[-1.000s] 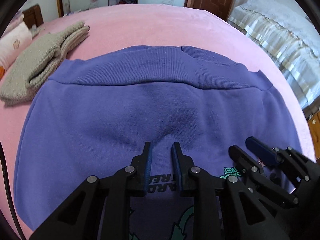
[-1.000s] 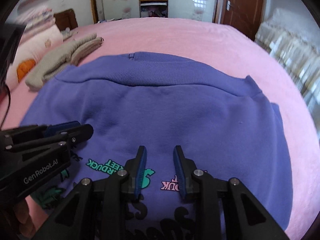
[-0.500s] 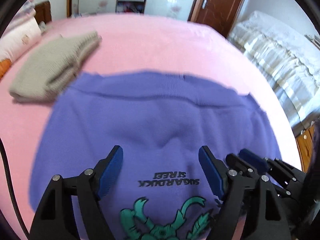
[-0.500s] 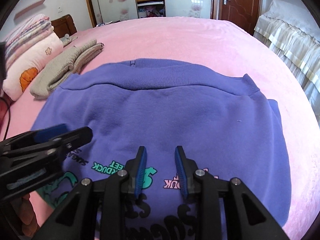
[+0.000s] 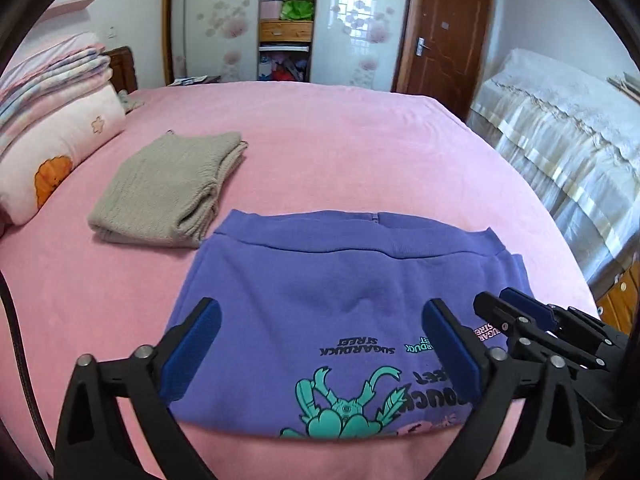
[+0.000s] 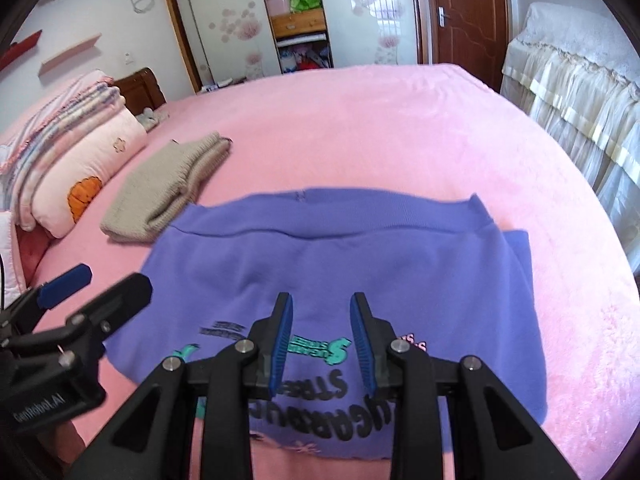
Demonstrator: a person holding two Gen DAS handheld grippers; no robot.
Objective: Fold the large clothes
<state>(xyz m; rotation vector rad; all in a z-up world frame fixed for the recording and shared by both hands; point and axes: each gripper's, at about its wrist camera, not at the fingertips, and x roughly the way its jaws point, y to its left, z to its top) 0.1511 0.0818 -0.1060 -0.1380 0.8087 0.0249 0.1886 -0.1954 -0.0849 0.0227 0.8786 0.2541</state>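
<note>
- Landmark: the purple sweatshirt [image 5: 332, 300], folded into a block on the pink bed [image 5: 340, 152], ribbed hem on its far side, printed lettering and a teal figure on its near side.
- Far left of the sweatshirt, at the bed's edge: a pillow [image 5: 52, 148] with an orange print, with a stack of folded blankets [image 5: 48, 76] on top of it.
- Just left of the sweatshirt's far corner: a folded beige knit [image 5: 168, 192]; in the left wrist view its near corner seems to touch the hem, though I cannot tell whether they overlap.
- Left gripper [image 5: 320, 354]: above the sweatshirt's near left part, fingers [image 5: 192, 354] spread wide, nothing between them; whether they touch the cloth I cannot tell.
- Right gripper [image 6: 322, 344]: above the near middle of the sweatshirt, over the print, fingers [image 6: 280, 344] apart by a narrow gap and not clamping any cloth.
- In the right wrist view the left gripper stands just left of the sweatshirt's near corner, between the camera and the bed.
- At the sweatshirt's right edge a lower layer of purple cloth sticks out beside the top layer.
- Beyond the sweatshirt, past the bed: an open wardrobe [image 5: 284, 28] with shelves of clothes, and a brown door [image 5: 440, 36] to its right.
- Right of the sweatshirt, beside the bed: furniture under a pale frilled cover [image 5: 568, 140].
</note>
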